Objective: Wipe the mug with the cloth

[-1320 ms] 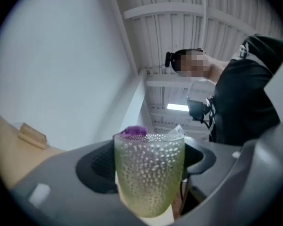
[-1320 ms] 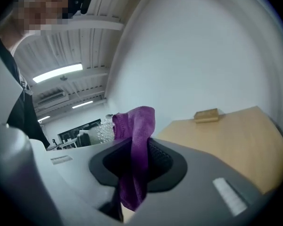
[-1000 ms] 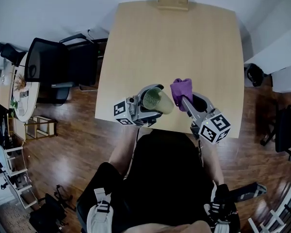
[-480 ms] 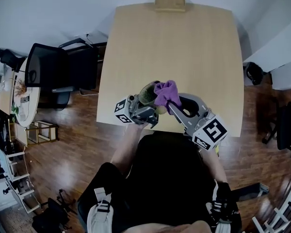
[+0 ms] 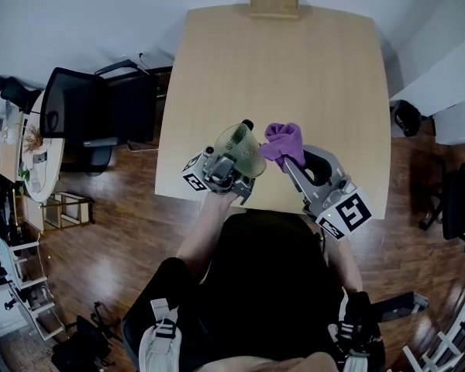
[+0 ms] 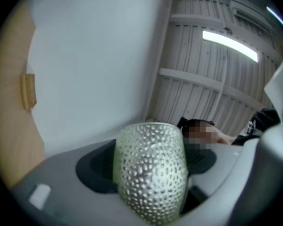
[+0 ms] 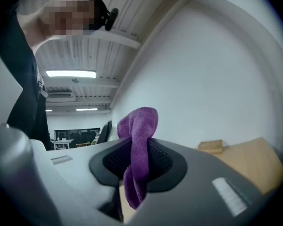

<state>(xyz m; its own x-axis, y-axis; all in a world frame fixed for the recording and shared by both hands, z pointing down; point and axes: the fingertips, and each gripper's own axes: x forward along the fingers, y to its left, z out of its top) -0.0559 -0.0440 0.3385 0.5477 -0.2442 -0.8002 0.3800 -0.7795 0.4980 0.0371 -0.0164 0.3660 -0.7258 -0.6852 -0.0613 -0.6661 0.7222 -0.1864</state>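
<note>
A pale green mug (image 5: 242,152) with a dimpled surface is held up above the table's near edge, tilted, with my left gripper (image 5: 237,160) shut on it. In the left gripper view the mug (image 6: 151,173) fills the space between the jaws, pointing up toward the ceiling. Just right of the mug, my right gripper (image 5: 288,156) is shut on a purple cloth (image 5: 282,142). The cloth sits close beside the mug's side with a small gap. In the right gripper view the cloth (image 7: 139,154) hangs bunched between the dark pads (image 7: 165,161).
The light wooden table (image 5: 279,84) stretches away, with a small wooden block (image 5: 274,5) at its far edge. A black office chair (image 5: 85,111) stands to the left of the table. Wood floor surrounds the table.
The mug has been tipped up and rolled in the left gripper. The right gripper lifted the cloth over the mug half a second ago and has now drawn it back to the mug's right.
</note>
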